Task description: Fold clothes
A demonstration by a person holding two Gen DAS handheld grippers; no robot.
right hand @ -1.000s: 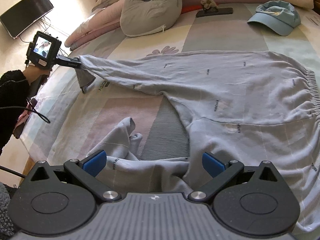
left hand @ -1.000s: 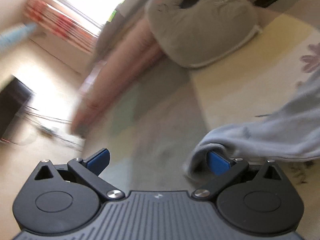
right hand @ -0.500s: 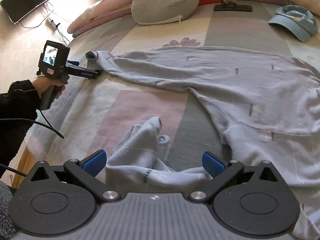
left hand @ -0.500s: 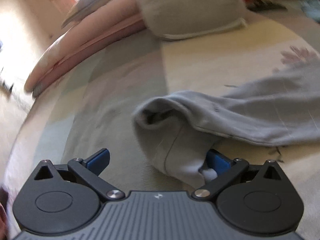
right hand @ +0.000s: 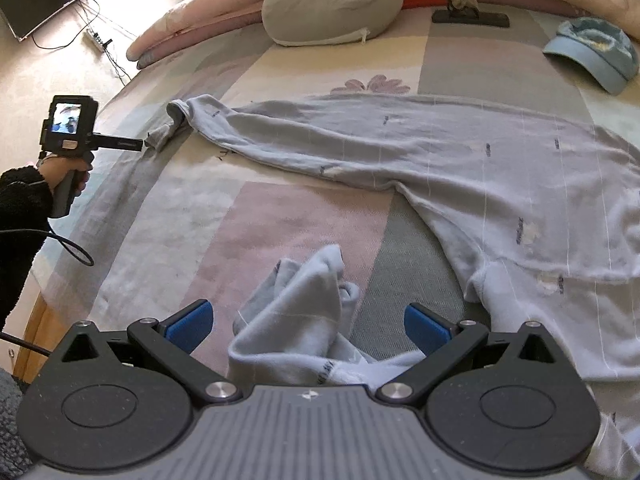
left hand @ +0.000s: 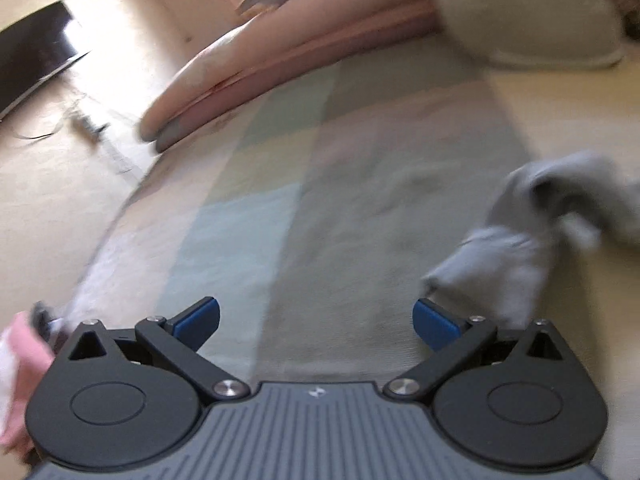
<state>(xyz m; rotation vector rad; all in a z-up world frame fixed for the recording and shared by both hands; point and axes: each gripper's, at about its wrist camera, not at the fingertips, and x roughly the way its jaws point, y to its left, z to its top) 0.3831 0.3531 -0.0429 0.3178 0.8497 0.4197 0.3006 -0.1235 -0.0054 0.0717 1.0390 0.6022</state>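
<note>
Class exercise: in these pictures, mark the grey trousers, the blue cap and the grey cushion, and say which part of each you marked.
grey trousers point(right hand: 472, 160): right wrist view, on the upper leg laid flat.
blue cap point(right hand: 588, 46): right wrist view, on the crown.
grey cushion point(right hand: 332, 4): right wrist view, on its front face.

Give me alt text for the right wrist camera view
Pale grey-blue trousers lie on a patchwork bedspread, one leg spread out, the other bunched between the open right gripper. At left, a hand holds the left gripper at the far cuff.
</note>
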